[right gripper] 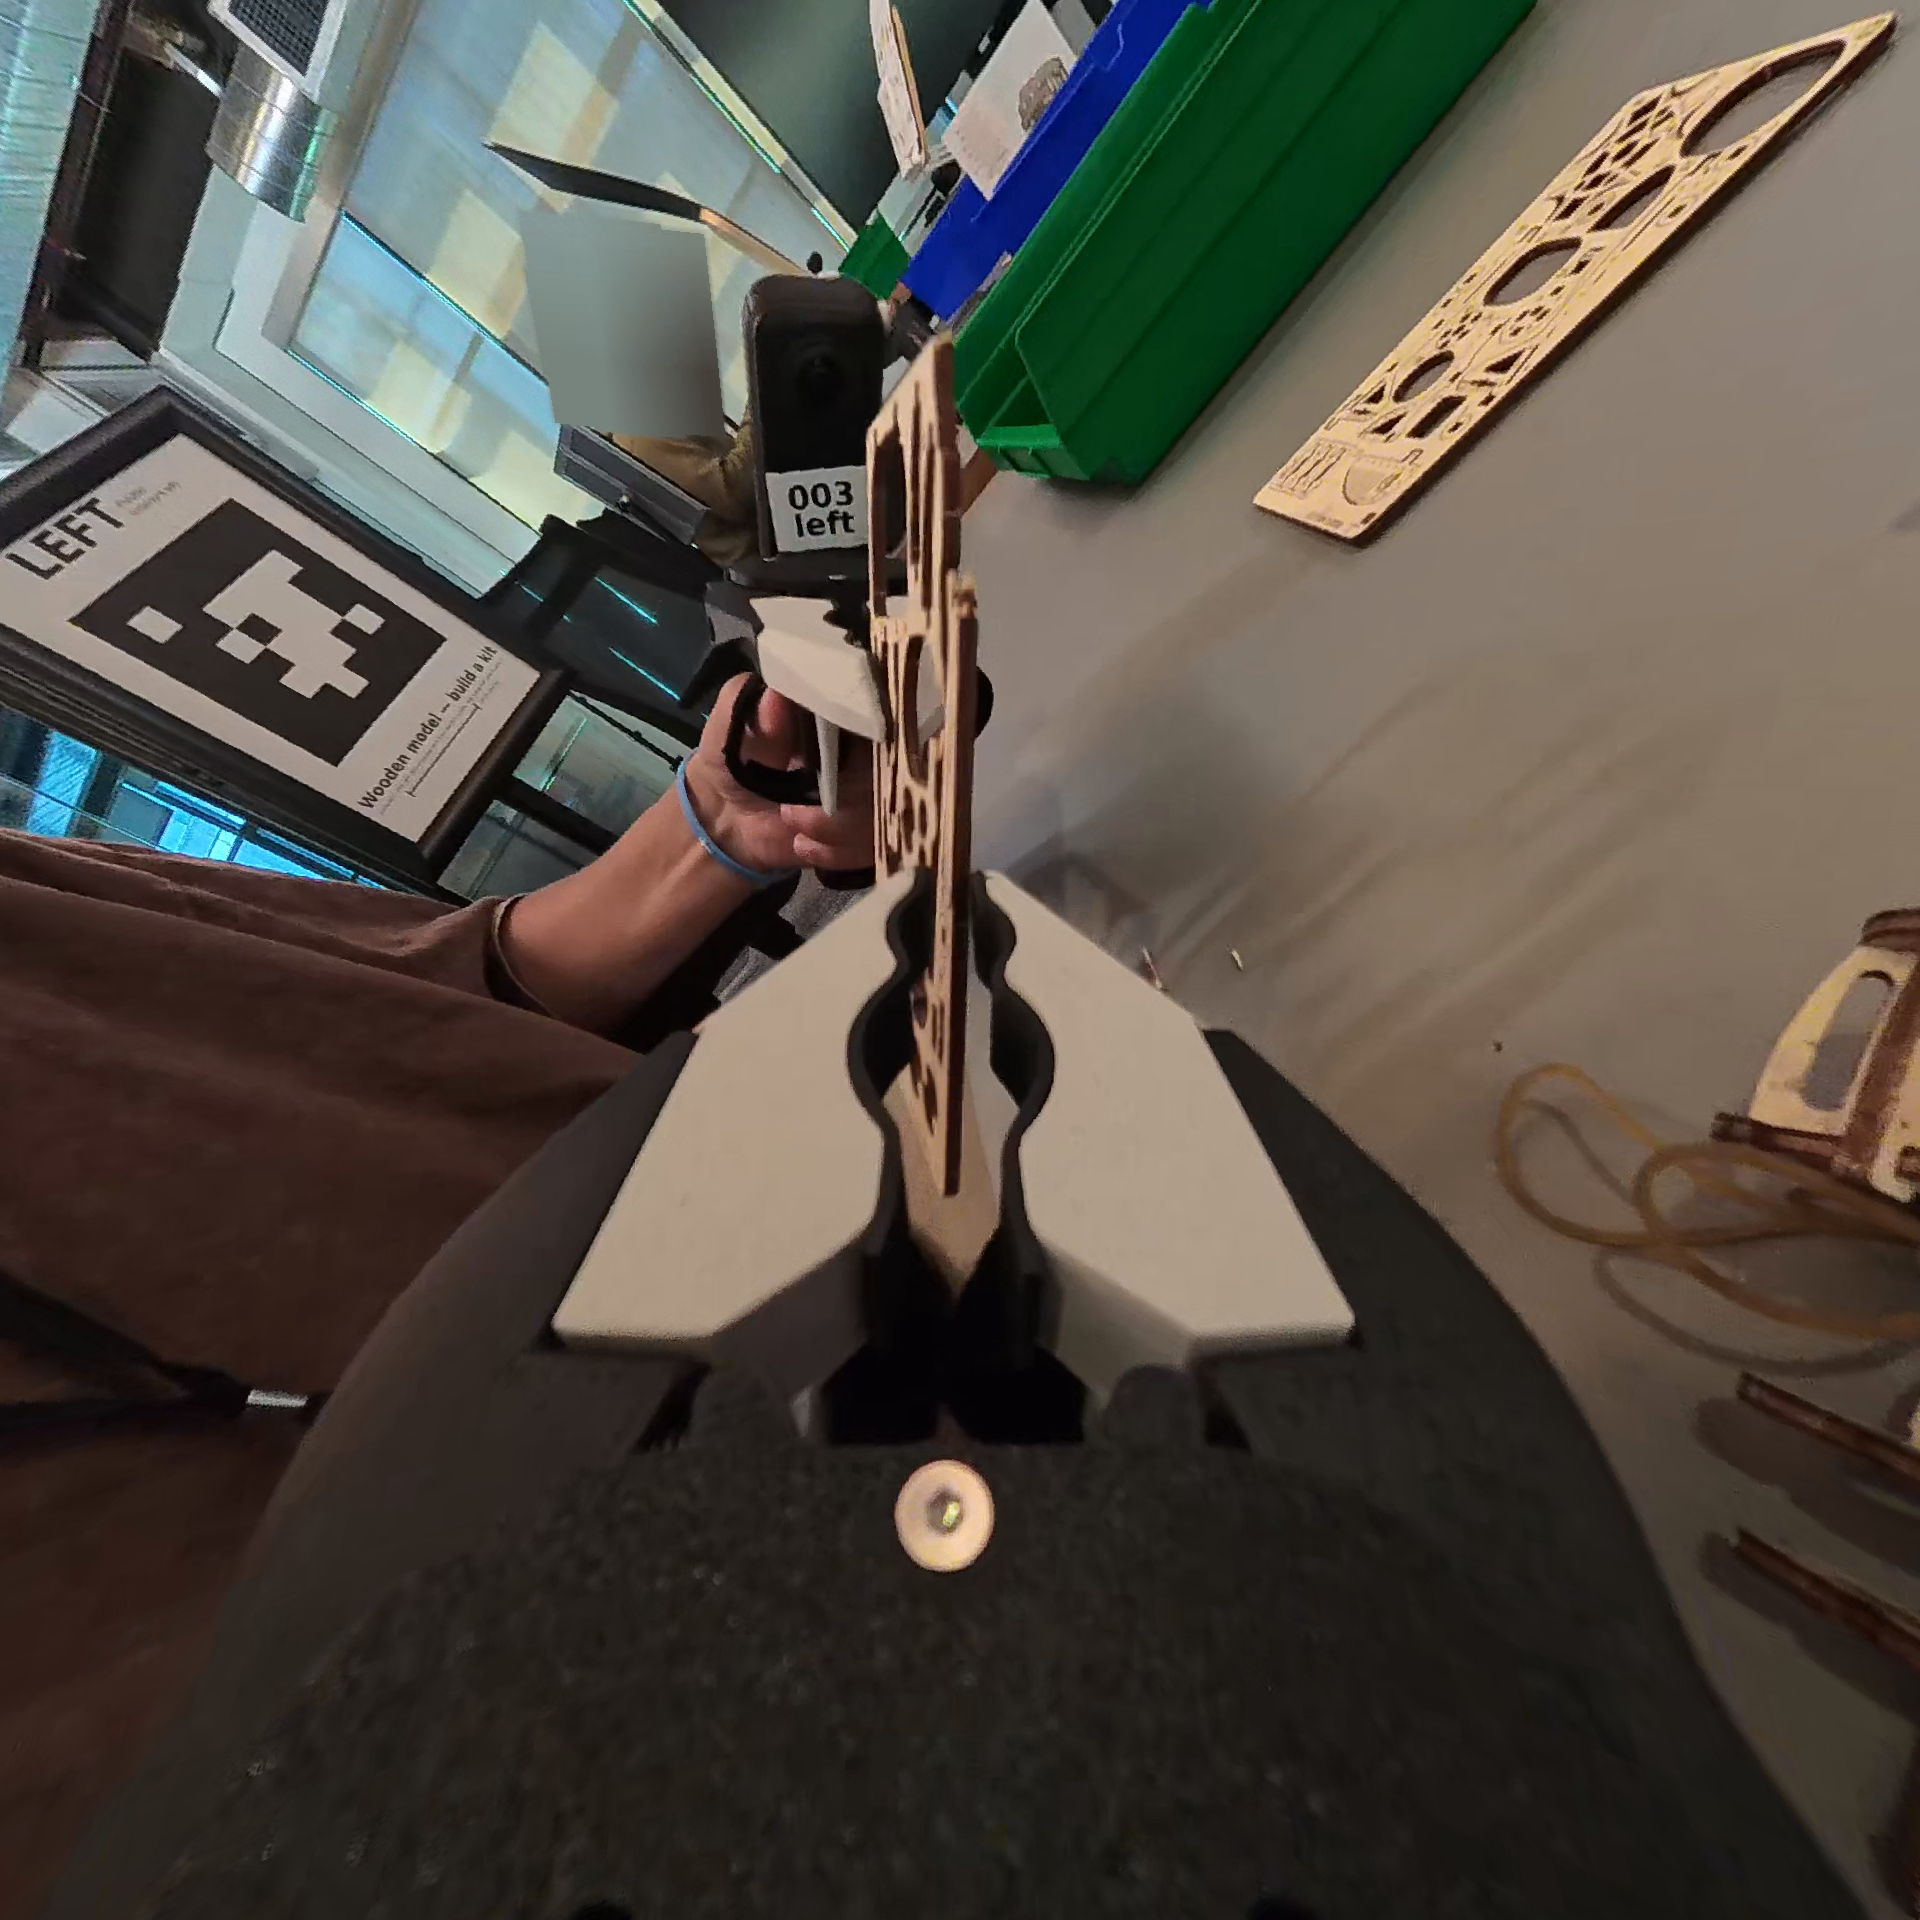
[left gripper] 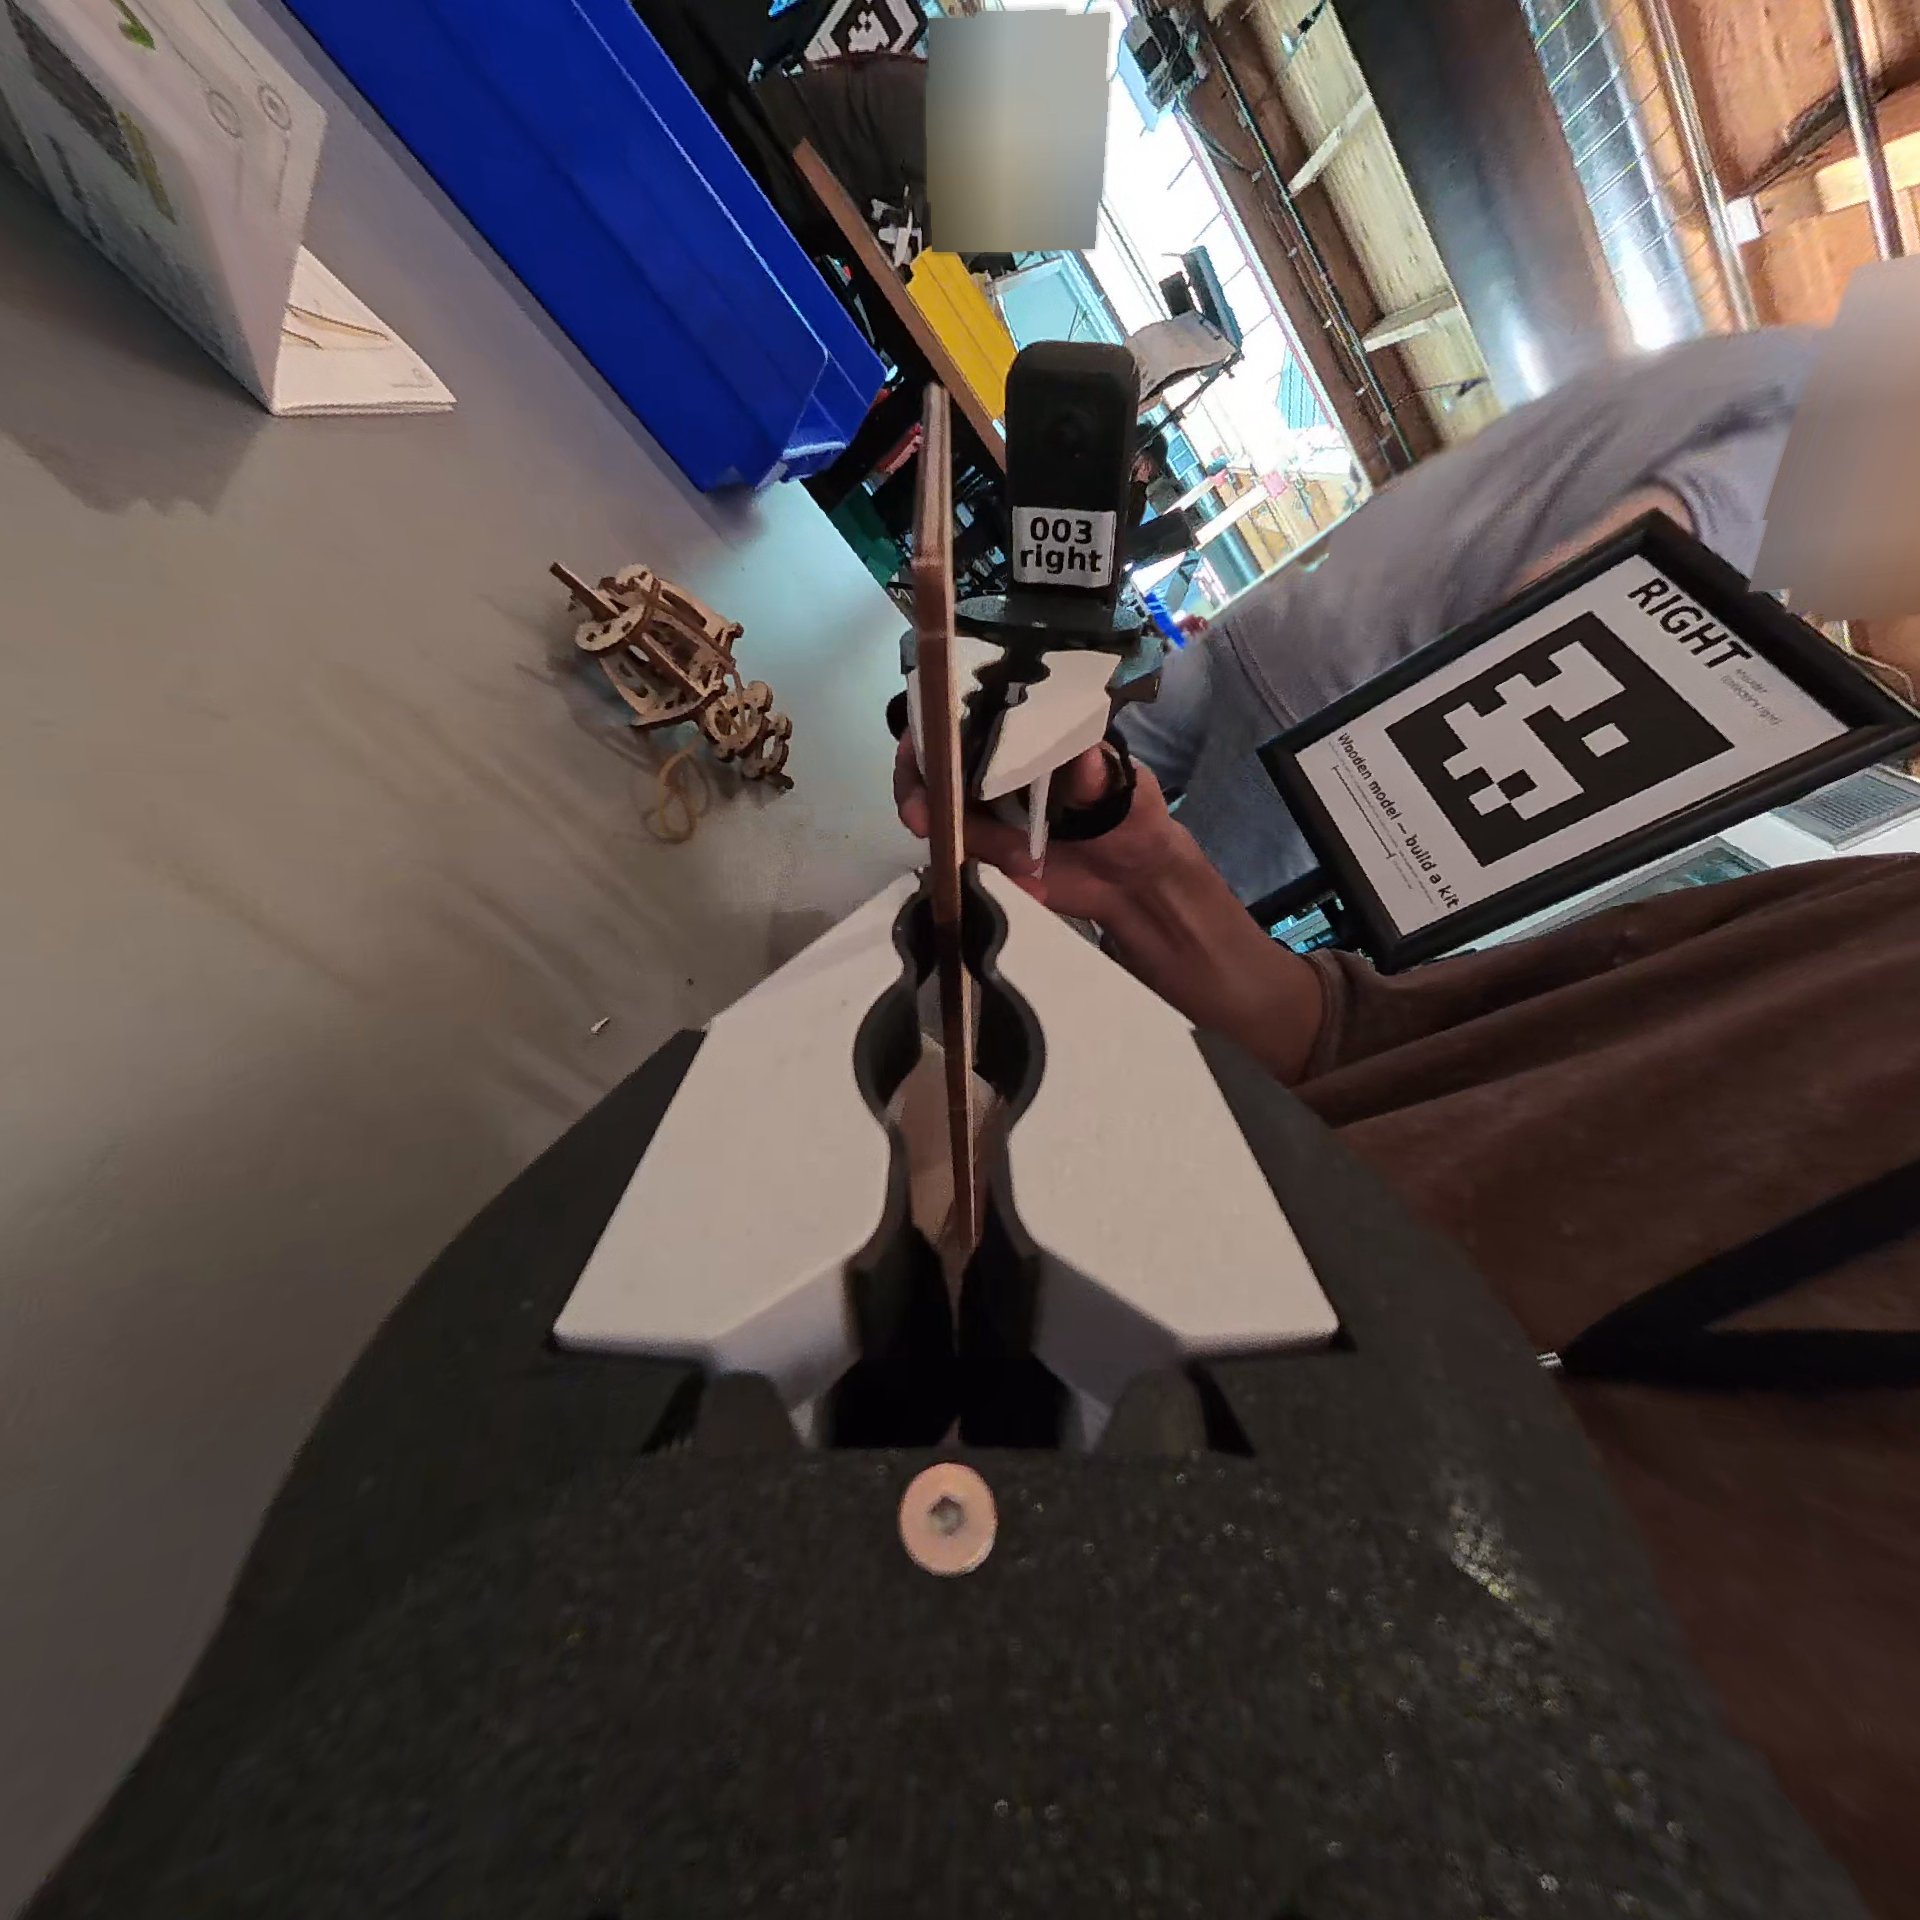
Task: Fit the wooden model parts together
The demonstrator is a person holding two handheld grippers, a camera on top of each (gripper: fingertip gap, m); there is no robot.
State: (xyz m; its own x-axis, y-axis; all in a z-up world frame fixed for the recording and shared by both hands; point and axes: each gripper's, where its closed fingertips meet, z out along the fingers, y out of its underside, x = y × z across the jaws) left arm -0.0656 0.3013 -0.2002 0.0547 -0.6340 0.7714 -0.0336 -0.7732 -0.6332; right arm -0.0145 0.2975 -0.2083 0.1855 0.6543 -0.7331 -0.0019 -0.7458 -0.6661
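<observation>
Thin plywood sheet (right gripper: pixel 930 727), light, brittle, laser-cut; both grippers' fingers (left gripper: pixel 790 1132) clamped on opposite edges. Best held at solid border, above tabletop (right gripper: pixel 1351 831).

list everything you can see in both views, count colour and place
wooden sheet: one, tan, laser-cut, held edge-on between both grippers
spare sheet: one, tan, flat on the table, far right
wooden model: one, tan, part-built, on the table
rubber bands: several, yellowish, beside the model
table: one, grey
bins: blue and green, along the table's far edge
framed marker cards: two, black-and-white, one in each view
white box: one, table corner
left gripper: white fingers, shut on the sheet
right gripper: white fingers, shut on the sheet
hands: two, brown sleeves
</observation>
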